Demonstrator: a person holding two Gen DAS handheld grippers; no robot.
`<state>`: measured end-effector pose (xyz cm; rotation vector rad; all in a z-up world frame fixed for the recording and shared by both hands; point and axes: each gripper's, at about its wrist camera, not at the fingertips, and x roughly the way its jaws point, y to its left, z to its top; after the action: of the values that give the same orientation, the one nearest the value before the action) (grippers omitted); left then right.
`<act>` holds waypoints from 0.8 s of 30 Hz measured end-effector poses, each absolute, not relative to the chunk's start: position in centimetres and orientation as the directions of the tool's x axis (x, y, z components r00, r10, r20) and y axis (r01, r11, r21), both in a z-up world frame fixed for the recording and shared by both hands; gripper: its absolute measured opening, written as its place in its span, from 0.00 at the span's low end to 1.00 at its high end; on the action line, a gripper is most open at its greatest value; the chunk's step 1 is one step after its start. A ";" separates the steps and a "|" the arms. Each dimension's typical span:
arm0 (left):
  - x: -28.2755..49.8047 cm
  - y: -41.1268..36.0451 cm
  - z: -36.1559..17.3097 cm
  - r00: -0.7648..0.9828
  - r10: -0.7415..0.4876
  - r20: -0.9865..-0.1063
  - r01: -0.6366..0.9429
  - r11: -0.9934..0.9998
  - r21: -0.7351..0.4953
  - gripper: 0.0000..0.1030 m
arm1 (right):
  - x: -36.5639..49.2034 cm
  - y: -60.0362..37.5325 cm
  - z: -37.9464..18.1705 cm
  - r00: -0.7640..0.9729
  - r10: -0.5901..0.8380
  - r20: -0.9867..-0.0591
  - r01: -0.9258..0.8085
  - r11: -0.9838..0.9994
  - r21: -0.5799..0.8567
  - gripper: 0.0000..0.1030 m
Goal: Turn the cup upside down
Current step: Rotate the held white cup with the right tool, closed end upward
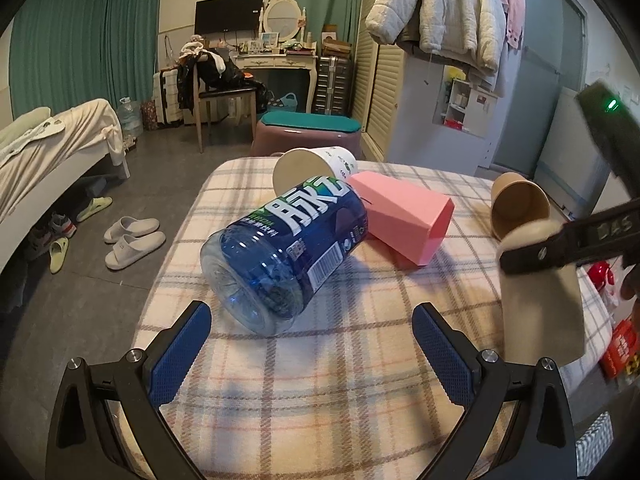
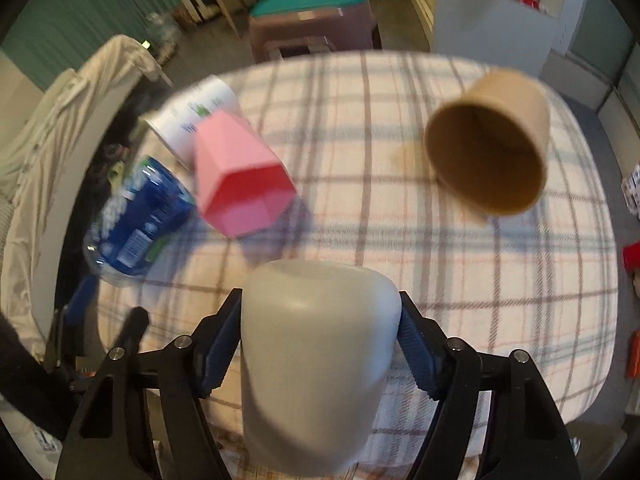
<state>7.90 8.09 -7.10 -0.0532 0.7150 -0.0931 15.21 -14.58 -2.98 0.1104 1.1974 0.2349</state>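
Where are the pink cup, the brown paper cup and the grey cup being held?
Pink cup [image 1: 404, 216], left wrist view, on its upper side wall.
Brown cup [image 2: 486, 160], right wrist view, inside its open mouth.
Grey cup [image 2: 316, 344], right wrist view, on its side wall between the right fingers.

left wrist: low, near, faces across plaid table [image 1: 360, 360] | right wrist: higher, tilted down | shared: tabletop

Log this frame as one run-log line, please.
right gripper: shut on beige cup, closed end up | left gripper: open, empty | brown cup, pink cup: on sides
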 end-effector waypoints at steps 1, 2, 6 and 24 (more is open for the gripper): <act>7.8 7.9 -7.0 0.752 -0.101 -0.651 0.068 0.995 -0.077 1.00 | 14.9 -14.6 -2.4 0.379 0.249 -0.891 -0.142 0.967 0.210 0.70; 7.8 7.6 -6.9 0.753 -0.101 -0.651 0.069 0.995 -0.074 1.00 | 14.5 -14.7 -1.7 0.421 0.253 -0.871 -0.159 0.966 0.203 0.70; 7.5 6.7 -6.5 0.756 -0.094 -0.647 0.075 0.996 -0.058 1.00 | 13.2 -14.6 -0.3 0.583 0.198 -0.788 -0.196 0.976 0.100 0.69; 7.9 3.3 -6.2 0.755 -0.035 -0.655 0.055 0.998 0.010 1.00 | 14.5 -17.1 -1.5 0.684 0.175 -0.708 -0.217 0.976 0.032 0.69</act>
<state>7.93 3.32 -6.24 0.0293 0.7141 -0.0486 14.49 -17.11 -1.47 -0.0558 0.7878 0.2200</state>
